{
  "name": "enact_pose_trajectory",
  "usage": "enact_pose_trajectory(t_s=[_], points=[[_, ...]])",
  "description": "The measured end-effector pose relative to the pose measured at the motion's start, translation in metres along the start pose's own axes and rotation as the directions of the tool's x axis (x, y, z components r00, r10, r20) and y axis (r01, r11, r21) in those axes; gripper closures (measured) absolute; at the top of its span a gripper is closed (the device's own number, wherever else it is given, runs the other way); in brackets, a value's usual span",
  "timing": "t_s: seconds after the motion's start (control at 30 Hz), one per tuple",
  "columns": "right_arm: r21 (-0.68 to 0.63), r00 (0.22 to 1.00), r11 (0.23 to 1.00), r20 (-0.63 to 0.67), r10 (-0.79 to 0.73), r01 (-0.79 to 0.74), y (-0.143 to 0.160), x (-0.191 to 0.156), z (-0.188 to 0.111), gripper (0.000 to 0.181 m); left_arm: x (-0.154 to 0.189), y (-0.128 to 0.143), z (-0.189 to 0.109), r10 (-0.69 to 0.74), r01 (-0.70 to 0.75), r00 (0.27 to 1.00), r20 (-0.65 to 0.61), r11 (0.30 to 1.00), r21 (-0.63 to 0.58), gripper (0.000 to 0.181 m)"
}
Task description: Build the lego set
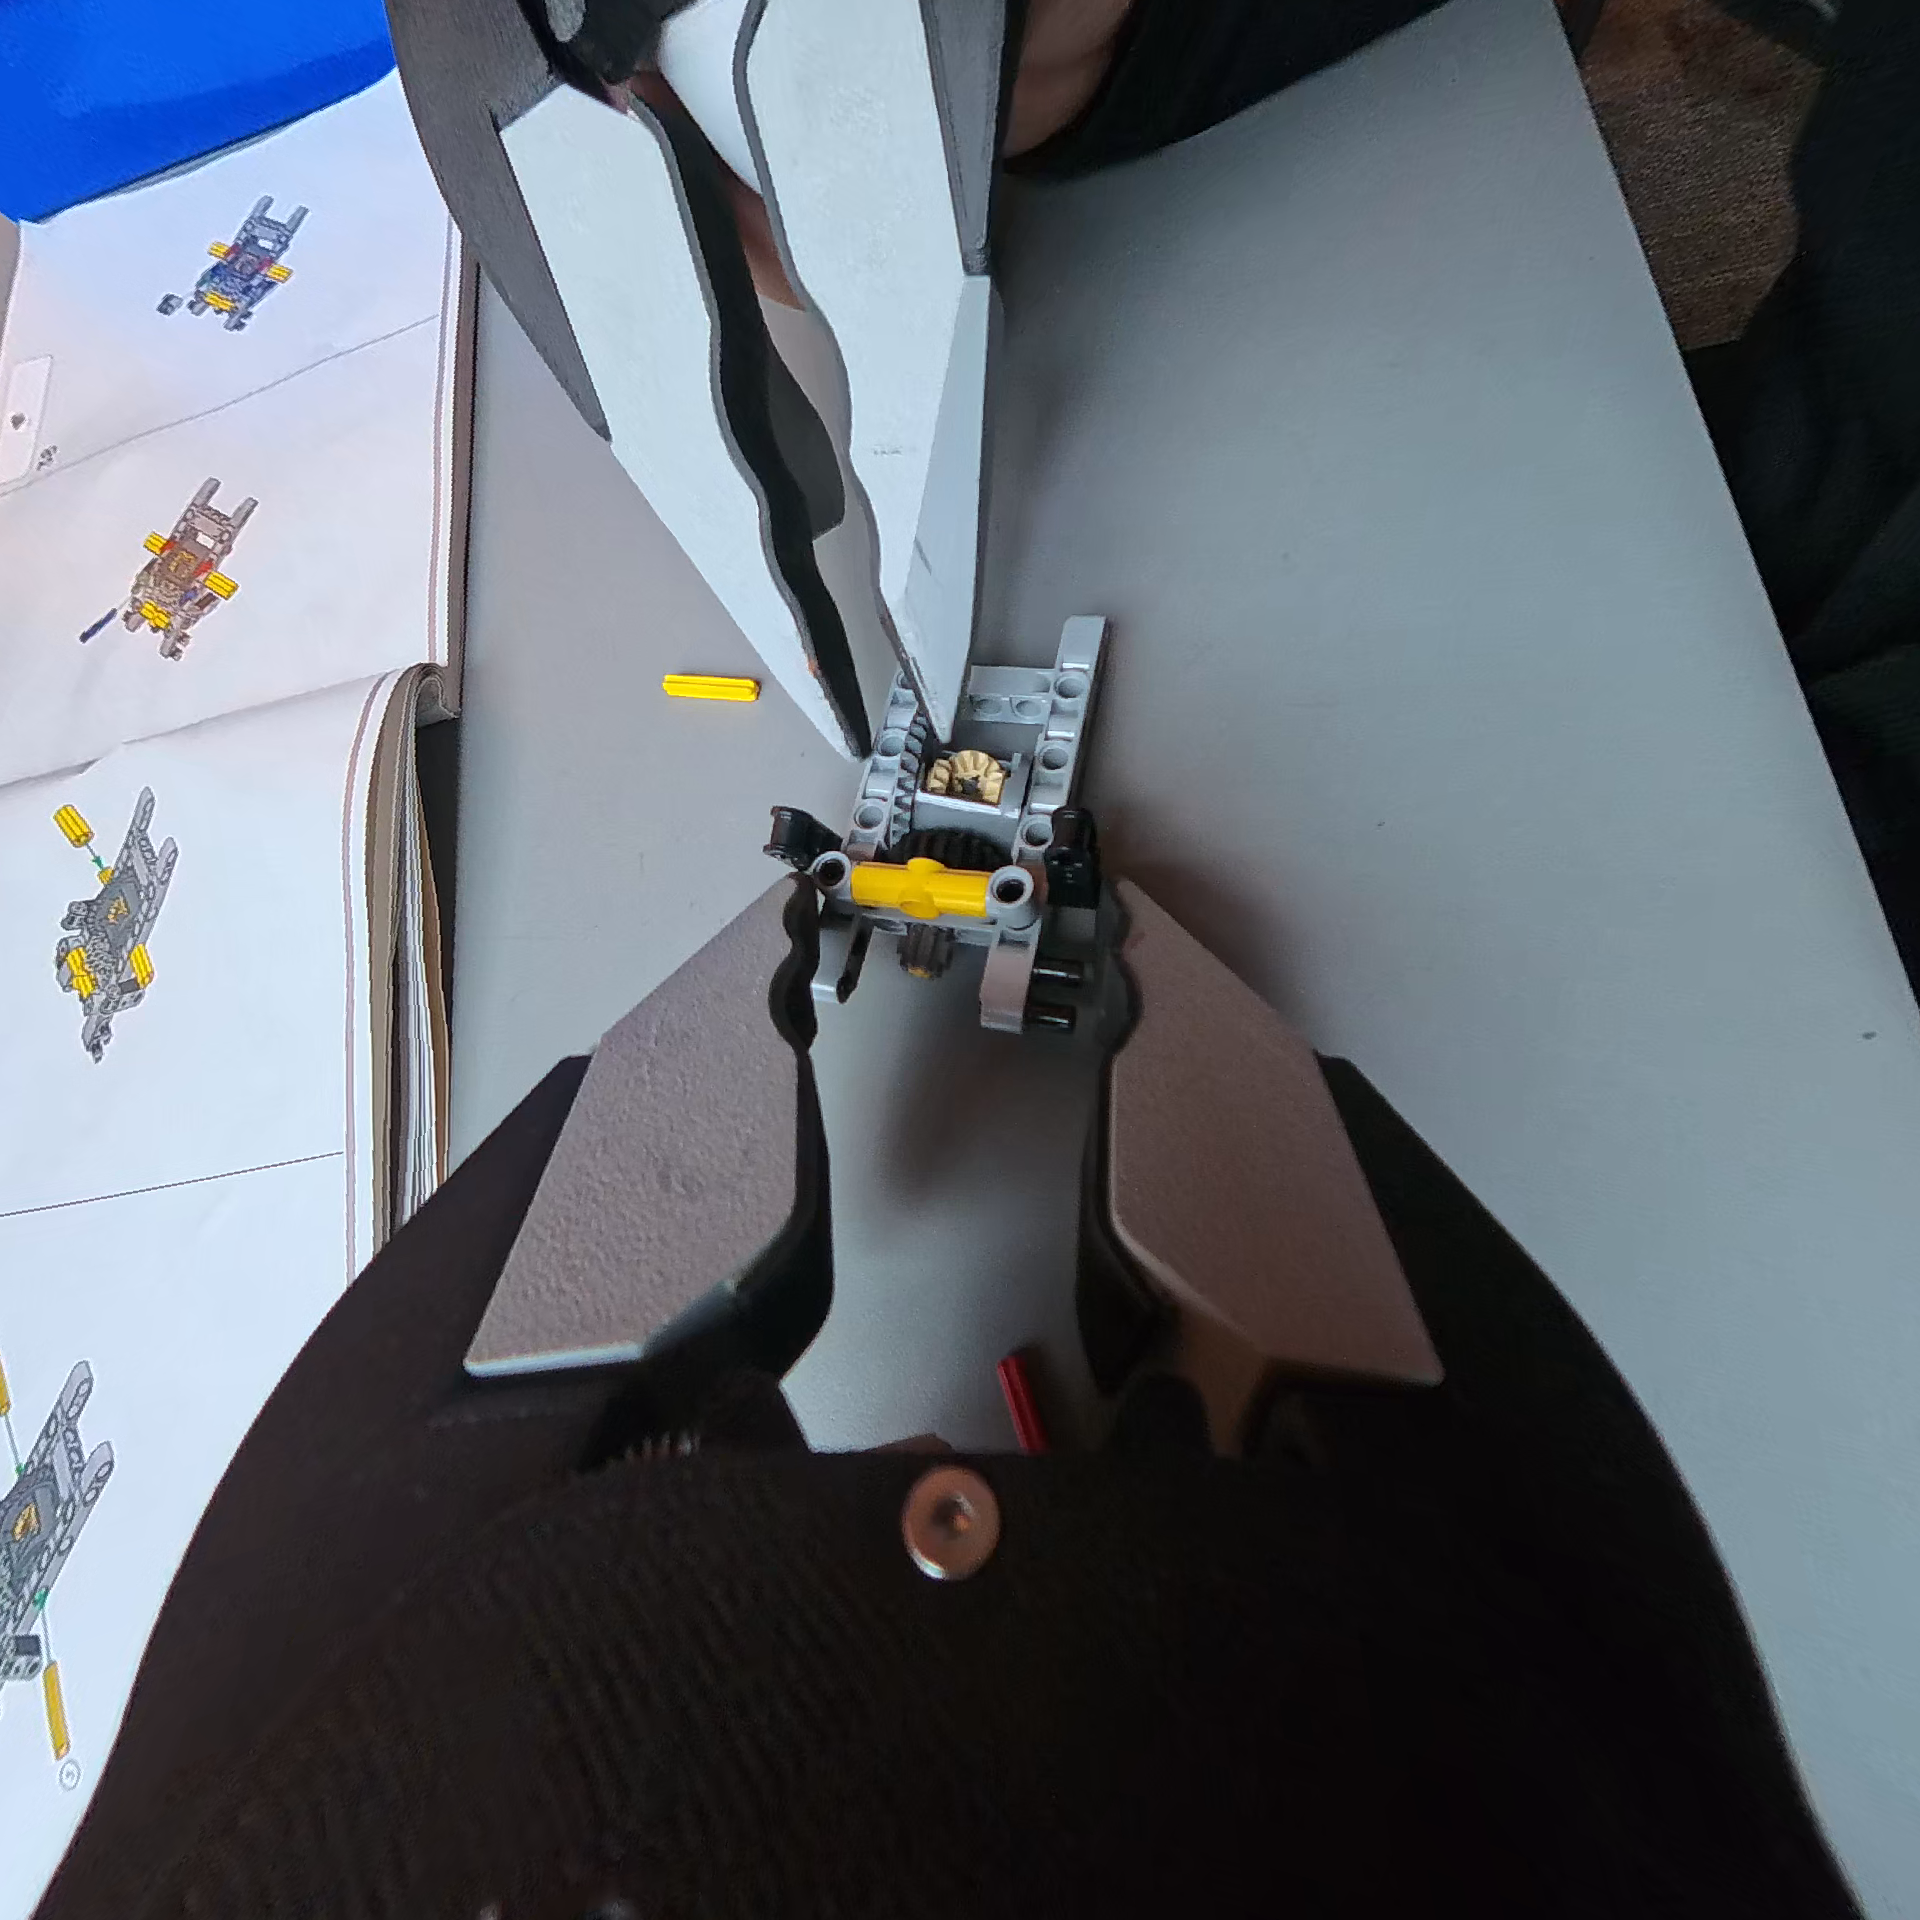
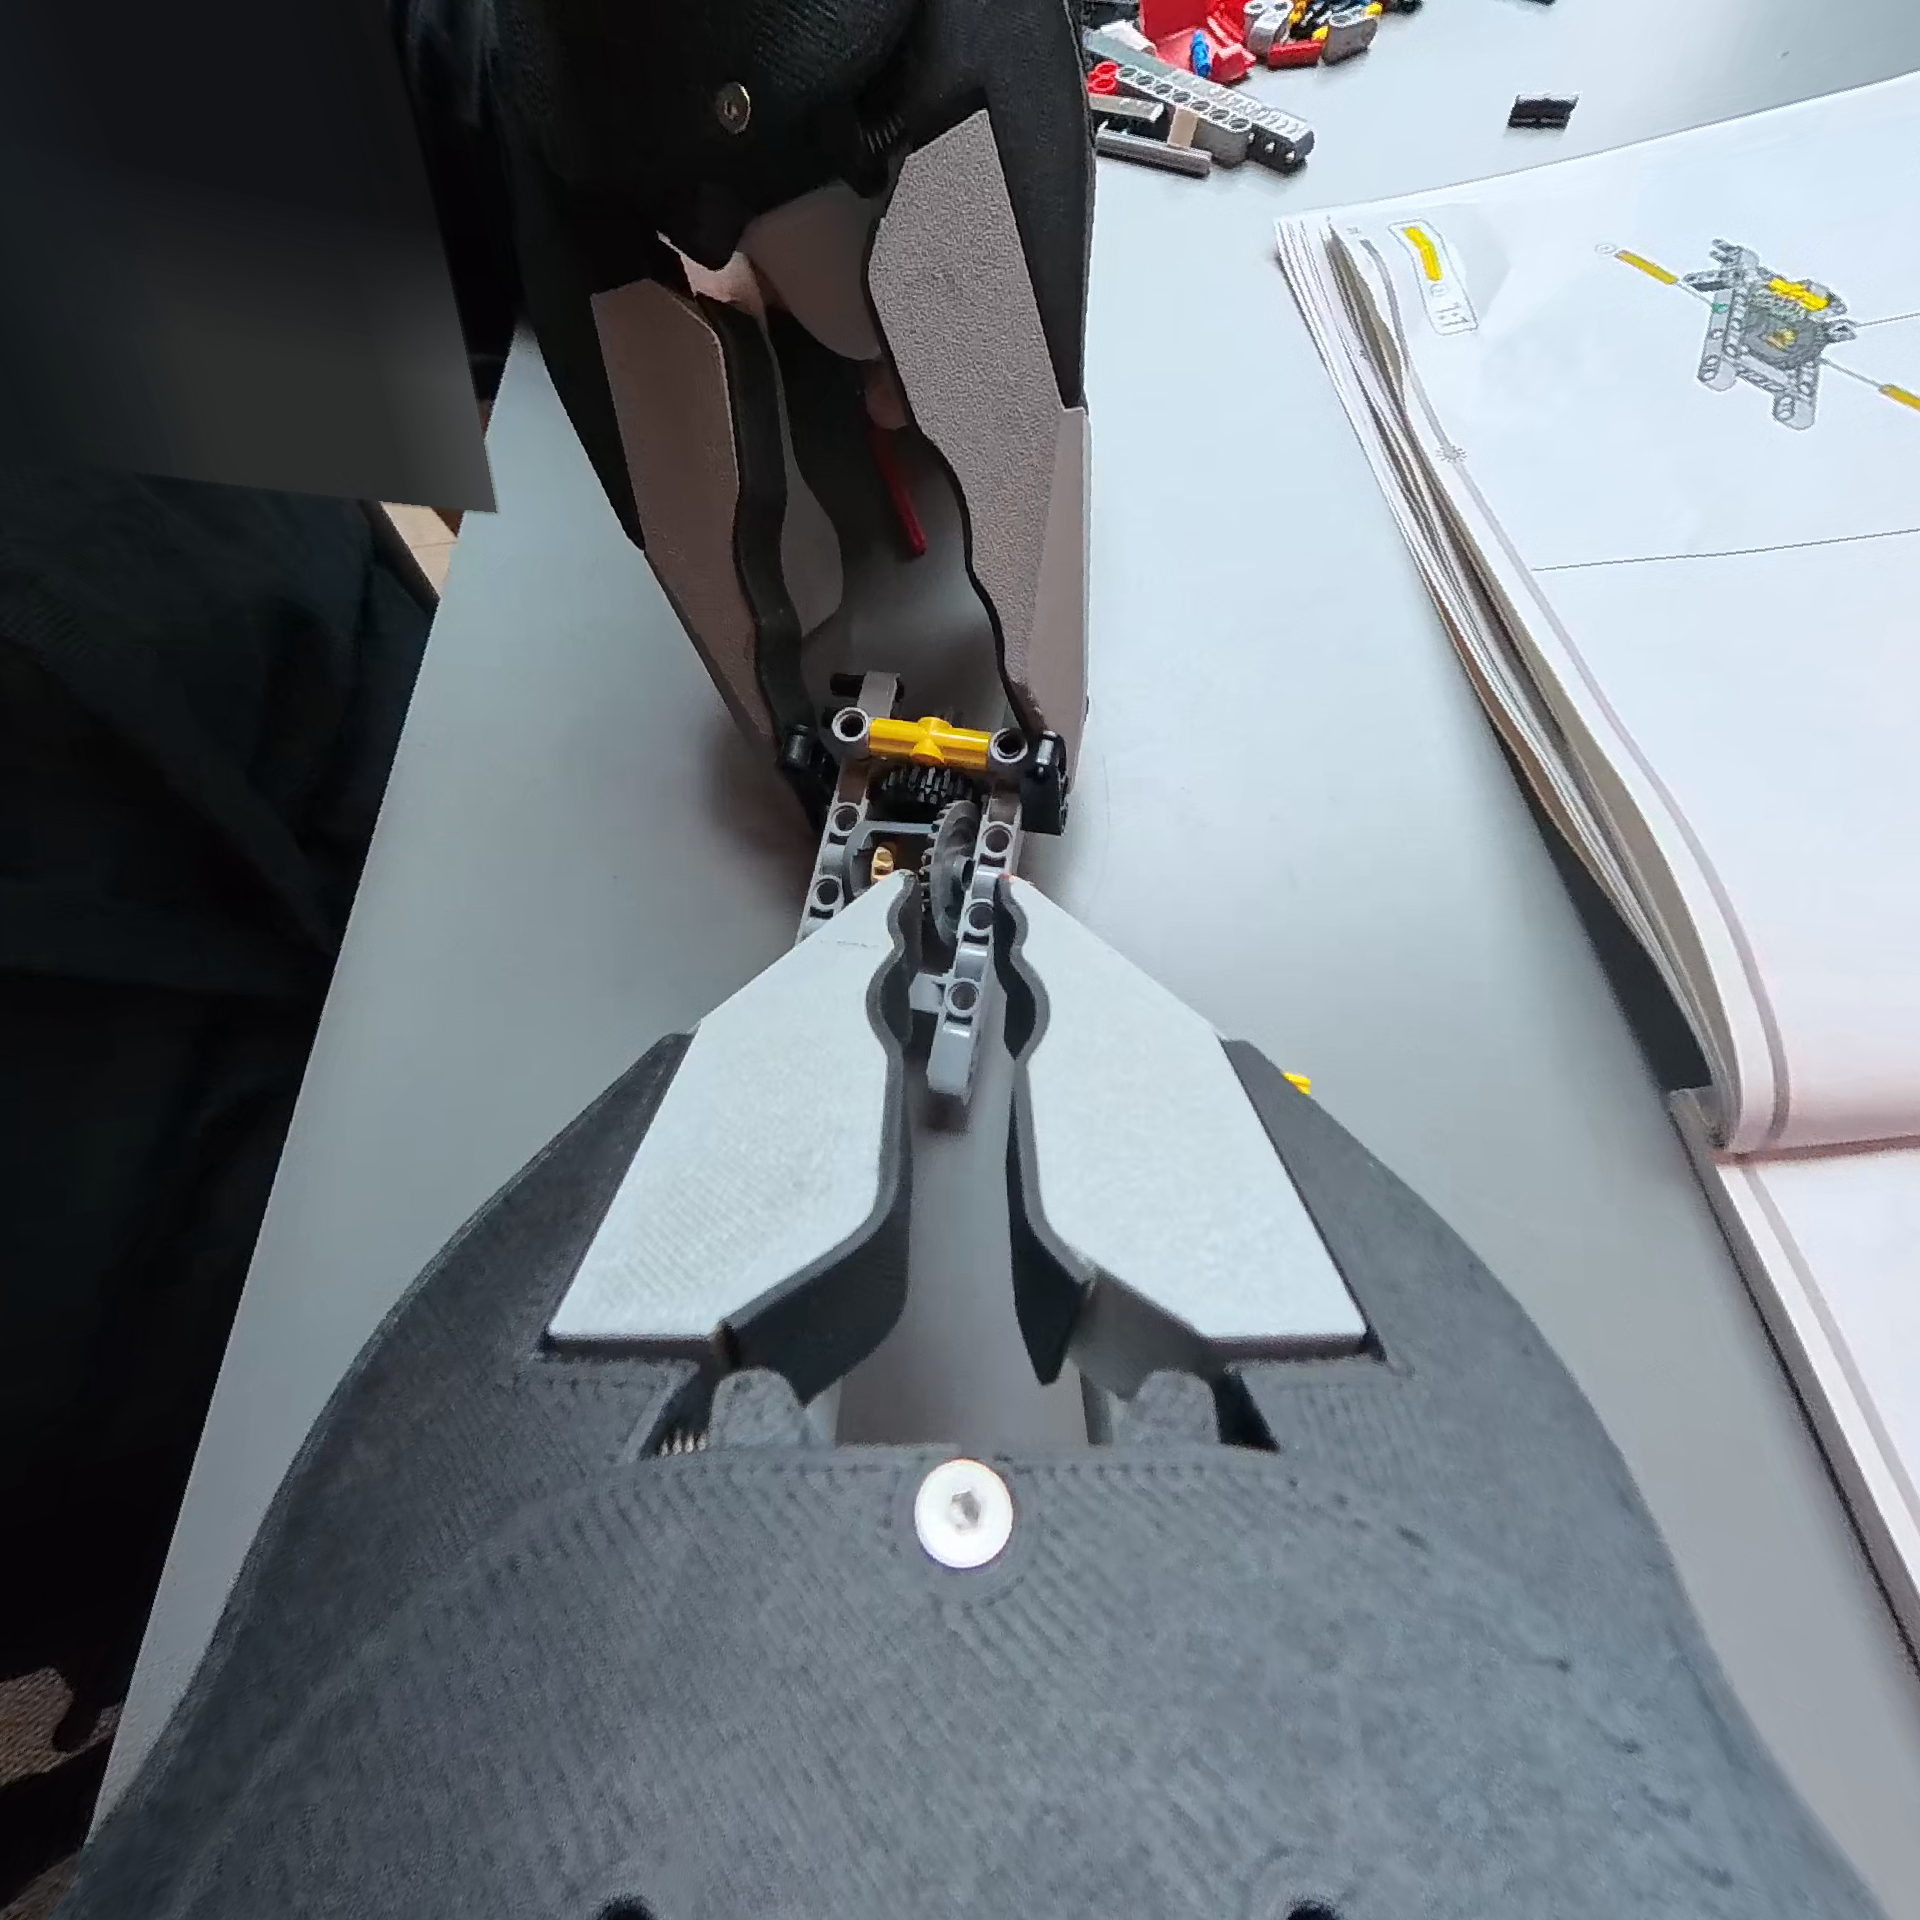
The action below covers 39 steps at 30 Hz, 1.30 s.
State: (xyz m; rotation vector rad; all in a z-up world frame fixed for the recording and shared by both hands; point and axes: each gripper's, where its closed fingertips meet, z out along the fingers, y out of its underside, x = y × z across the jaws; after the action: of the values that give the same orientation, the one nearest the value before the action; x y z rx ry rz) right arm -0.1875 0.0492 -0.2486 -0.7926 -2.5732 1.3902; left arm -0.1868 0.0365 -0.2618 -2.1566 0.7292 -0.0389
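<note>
A grey lego assembly [image 1: 1075,686] with a yellow connector [image 1: 914,891], dark gears and a tan gear lies on the grey table [image 1: 1351,520]. My left gripper [image 1: 956,899], with brown-grey fingers, closes across the end that has the yellow connector and touches the black pins on both sides. My right gripper [image 2: 956,883], with light grey fingers, is shut on one side beam of the assembly [image 2: 961,997] next to the large gear. In the left wrist view the right gripper [image 1: 899,732] comes in from above. In the right wrist view the left gripper [image 2: 914,732] comes in from the far side.
A loose yellow axle [image 1: 712,687] lies left of the assembly. A red axle [image 1: 1020,1397] lies under the left gripper. An open instruction booklet [image 2: 1662,623] lies alongside. A pile of loose pieces [image 2: 1226,62] sits beyond it. The table edge [image 2: 343,935] runs close by, with a person's dark clothing past it. The grippers are tip to tip, or close to it.
</note>
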Motion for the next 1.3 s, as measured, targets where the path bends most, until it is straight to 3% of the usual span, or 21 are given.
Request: enact_pose_trajectory(t_s=[0.13,0.5,0.8,0.93,1.3], points=[[-0.009,1.0,1.0,-0.021,0.0,0.0,0.0,0.001,0.0,0.168,0.0,0.0,0.0,0.006,-0.006,1.0,0.004,1.0,0.001,0.13],[-0.025,0.995,0.996,-0.048,-0.084,0.082,-0.001,-0.003,0.001,0.181,0.0,-0.002,-0.001,0.036,-0.036,0.999,0.022,0.999,0.008,0.13],[-0.044,0.989,0.991,-0.072,-0.132,0.129,-0.001,-0.005,0.0,0.165,0.0,-0.002,0.0,0.039,-0.04,0.999,0.025,0.999,0.008,0.13],[0.017,0.99,0.992,-0.064,-0.127,0.128,-0.01,-0.011,-0.007,0.153,-0.001,-0.001,0.0,0.028,-0.028,0.999,0.028,1.0,0.005,0.13],[-0.083,0.972,0.982,-0.152,-0.18,0.169,-0.001,-0.009,0.005,0.163,-0.002,-0.001,0.0,0.01,-0.01,0.999,0.031,1.0,0.0,0.13]])
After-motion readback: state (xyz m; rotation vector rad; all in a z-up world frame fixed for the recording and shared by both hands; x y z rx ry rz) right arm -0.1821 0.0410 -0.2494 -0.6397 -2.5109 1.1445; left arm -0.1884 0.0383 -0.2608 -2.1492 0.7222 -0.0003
